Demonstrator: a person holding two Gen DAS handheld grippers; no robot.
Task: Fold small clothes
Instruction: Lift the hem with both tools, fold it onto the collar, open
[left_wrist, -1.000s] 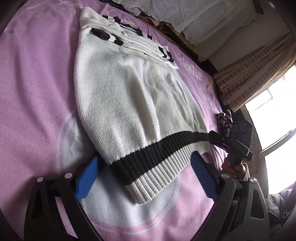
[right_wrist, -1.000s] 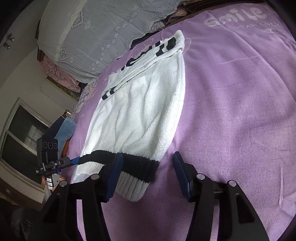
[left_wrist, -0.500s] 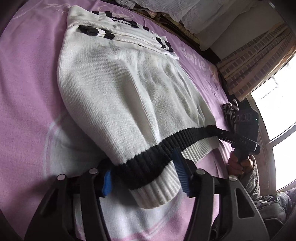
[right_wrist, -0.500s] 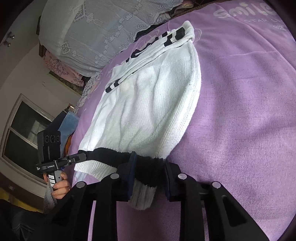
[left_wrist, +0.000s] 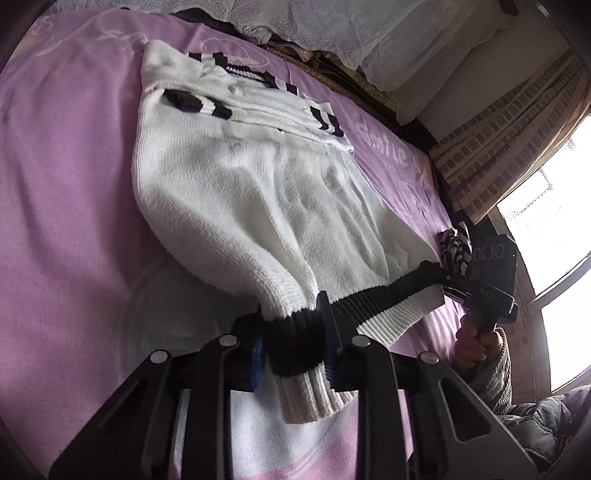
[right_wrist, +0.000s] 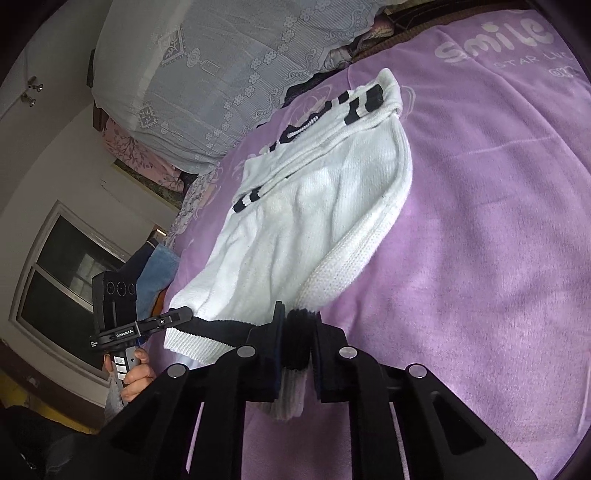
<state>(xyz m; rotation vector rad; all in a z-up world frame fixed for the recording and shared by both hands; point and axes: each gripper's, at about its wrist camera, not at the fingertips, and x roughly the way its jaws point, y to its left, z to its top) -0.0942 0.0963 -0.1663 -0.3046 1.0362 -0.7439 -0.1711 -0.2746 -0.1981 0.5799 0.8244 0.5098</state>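
White knit sweater (left_wrist: 258, 206) with black hem band (left_wrist: 373, 299) lies lengthwise on the purple bed blanket (left_wrist: 62, 206), collar end toward the top of the frame, hem end toward the cameras. Sleeves with black stripes (left_wrist: 255, 107) are laid across the chest, upper centre of the left-wrist view.

Left gripper (left_wrist: 291, 350): fingers together, clamped on one hem corner at the black band; ribbed white edge hangs below the pads. Right gripper (right_wrist: 295, 343): likewise clamped on the opposite hem corner; black band bunched between its fingers. Each gripper is also visible in the other's view, at the frame edge, hand on the grip.

Hem is raised off the blanket and stretched between the two grippers; body of the sweater sags from the hem down to the bed, upper part flat on the blanket.

Progress, judged: sleeves are in, so the width fold looks done. Lengthwise fold is under way, not completed: hem has not reached the collar. Left to do: carry the hem over toward the collar, lay it down, release.

Surroundings: lace-covered bedding (right_wrist: 229, 62) at the head of the bed, striped curtain (left_wrist: 509, 140) and window (left_wrist: 554, 236) at right of the left-wrist view, a small striped garment (left_wrist: 454, 247) near the bed edge.
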